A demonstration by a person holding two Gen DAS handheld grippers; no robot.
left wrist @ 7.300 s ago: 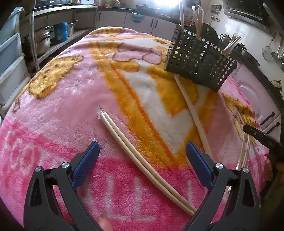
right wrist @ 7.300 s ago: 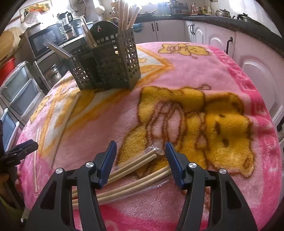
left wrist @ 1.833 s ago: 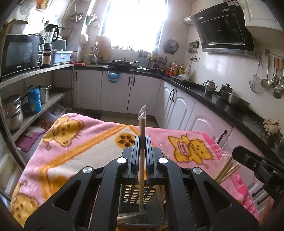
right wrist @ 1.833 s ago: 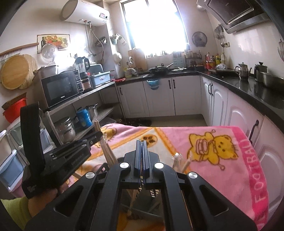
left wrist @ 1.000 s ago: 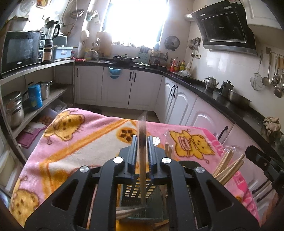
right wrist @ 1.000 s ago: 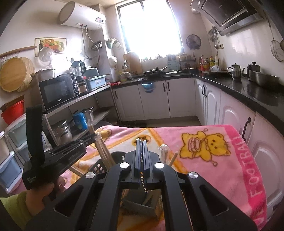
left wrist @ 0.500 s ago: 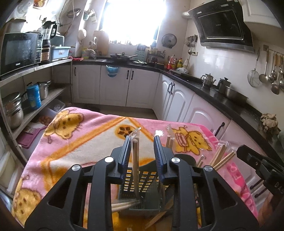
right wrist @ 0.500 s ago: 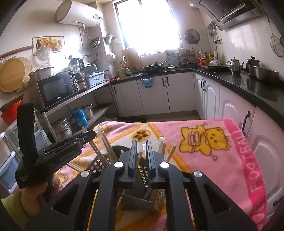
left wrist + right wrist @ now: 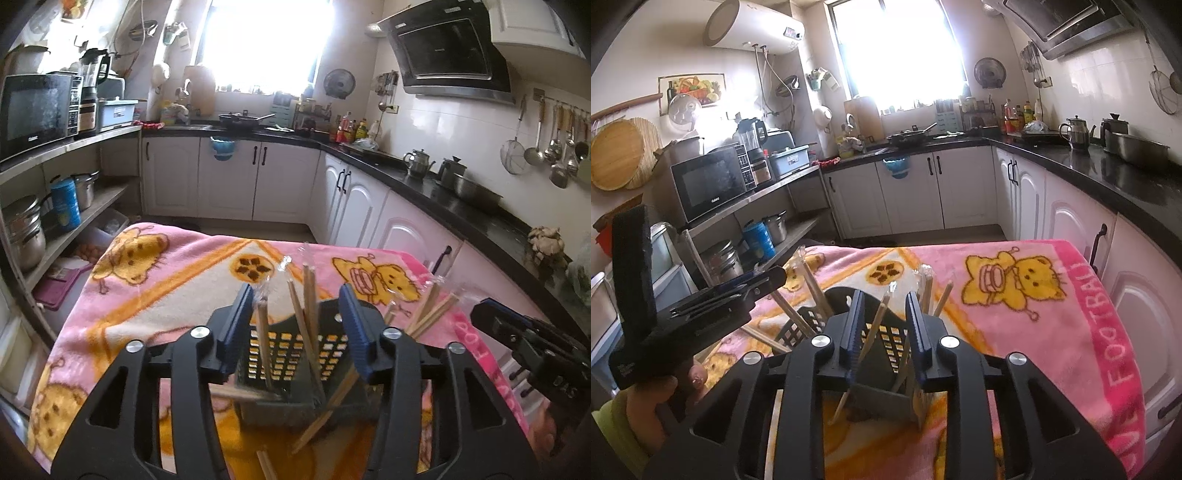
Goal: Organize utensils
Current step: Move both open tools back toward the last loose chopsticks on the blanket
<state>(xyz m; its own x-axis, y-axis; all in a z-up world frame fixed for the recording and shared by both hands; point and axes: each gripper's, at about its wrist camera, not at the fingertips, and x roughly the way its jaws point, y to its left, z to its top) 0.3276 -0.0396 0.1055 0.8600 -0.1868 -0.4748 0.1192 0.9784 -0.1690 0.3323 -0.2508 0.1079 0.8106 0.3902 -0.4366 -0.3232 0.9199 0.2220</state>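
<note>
A black perforated plastic utensil basket (image 9: 291, 354) stands on a table covered by a pink fleece blanket with yellow cartoon animals (image 9: 147, 295), and everything below is placed from that basket.

The left gripper (image 9: 297, 325), black with blue pads, hangs just above the basket's near side. Its jaws are opening and already stand moderately wide. Several pale wooden chopsticks in clear plastic sleeves (image 9: 310, 295) rise out of the basket between the pads; a sleeved pair (image 9: 263, 332) stands just beside the left pad, and whether it touches that pad cannot be told. More chopsticks (image 9: 432, 310) lean out of the basket's right compartment, and 1 stick (image 9: 325, 413) slants across its front wall.

The right gripper (image 9: 884, 325) also hovers over the basket (image 9: 886, 343), jaws opening but narrow. A sleeved chopstick (image 9: 877, 325) leans up through the gap, clear of both pads. Other sticks (image 9: 812, 284) fan out to the basket's left.

In the right wrist view a hand (image 9: 650, 406) left of the basket holds the left gripper's black handle, a yellow-green sleeve at its wrist
</note>
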